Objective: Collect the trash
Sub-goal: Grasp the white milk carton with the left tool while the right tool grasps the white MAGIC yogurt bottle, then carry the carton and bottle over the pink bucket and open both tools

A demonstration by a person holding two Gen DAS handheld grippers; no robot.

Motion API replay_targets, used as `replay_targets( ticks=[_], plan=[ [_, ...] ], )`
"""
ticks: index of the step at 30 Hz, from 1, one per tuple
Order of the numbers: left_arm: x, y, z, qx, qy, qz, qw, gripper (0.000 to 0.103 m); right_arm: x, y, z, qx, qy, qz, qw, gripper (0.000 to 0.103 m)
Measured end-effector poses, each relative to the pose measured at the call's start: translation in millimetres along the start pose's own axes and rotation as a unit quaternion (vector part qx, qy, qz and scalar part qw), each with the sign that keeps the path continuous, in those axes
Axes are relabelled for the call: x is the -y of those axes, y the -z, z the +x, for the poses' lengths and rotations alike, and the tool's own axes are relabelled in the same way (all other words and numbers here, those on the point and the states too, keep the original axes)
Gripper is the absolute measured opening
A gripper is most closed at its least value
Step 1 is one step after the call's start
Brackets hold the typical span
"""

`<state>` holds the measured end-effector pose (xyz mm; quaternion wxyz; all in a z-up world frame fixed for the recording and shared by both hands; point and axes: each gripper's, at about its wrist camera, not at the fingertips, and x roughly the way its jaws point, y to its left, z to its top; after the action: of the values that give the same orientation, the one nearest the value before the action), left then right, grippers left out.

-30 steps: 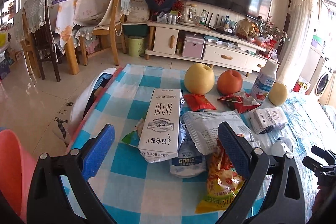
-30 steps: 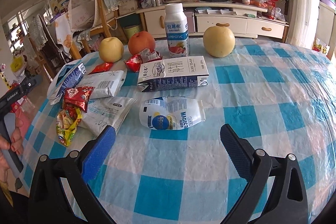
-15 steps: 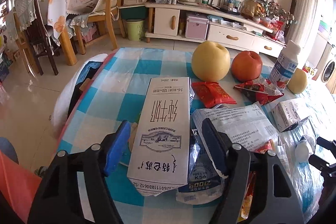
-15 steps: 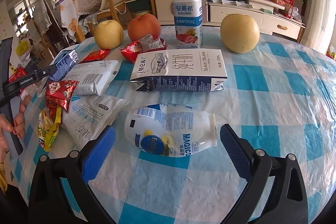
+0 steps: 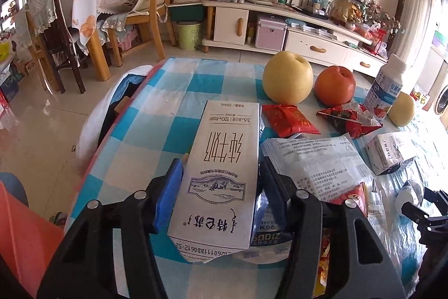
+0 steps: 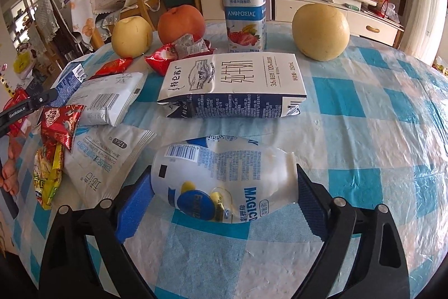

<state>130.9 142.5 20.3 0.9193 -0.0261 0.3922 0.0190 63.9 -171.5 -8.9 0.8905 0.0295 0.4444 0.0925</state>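
In the left wrist view my left gripper (image 5: 221, 187) is shut on a white milk carton (image 5: 224, 170) that lies flat on the blue-checked tablecloth (image 5: 168, 114); both pads press its sides. In the right wrist view my right gripper (image 6: 224, 187) brackets a squashed white yogurt bottle (image 6: 224, 181) lying on its side, with the blue pads at both ends and the jaws still wide. A second milk carton (image 6: 232, 86) lies just beyond it. Red snack wrappers (image 6: 61, 125) and white pouches (image 6: 109, 159) lie to the left.
Two yellow pears (image 6: 320, 31), an orange-red fruit (image 6: 180, 24) and an upright yogurt bottle (image 6: 243, 4) stand at the back of the table. A red-orange container (image 5: 25, 237) sits at lower left of the left wrist view. Chairs and a TV cabinet stand beyond.
My left gripper moved forward and closed on the milk carton. My right gripper moved forward until the squashed bottle came between its pads.
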Motion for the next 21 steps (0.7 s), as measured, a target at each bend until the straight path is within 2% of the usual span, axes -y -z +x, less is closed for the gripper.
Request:
replay_targets(
  ticks=[12, 19, 21],
  plan=[
    [-17, 16, -38, 0.016, 0.013, -0.051, 0.9985, 0.057, 0, 0, -28, 0.031, -0.018, 0.027, 0.999, 0.092],
    [-13, 39, -70, 0.014, 0.030, -0.043, 0.9985, 0.057, -12, 11, -49, 0.043, -0.030, 0.024, 0.998, 0.092],
    [-9, 50, -76, -0.001, 0.050, -0.036, 0.9981, 0.057, -14, 13, -55, 0.046, -0.033, 0.023, 0.998, 0.092]
  ],
)
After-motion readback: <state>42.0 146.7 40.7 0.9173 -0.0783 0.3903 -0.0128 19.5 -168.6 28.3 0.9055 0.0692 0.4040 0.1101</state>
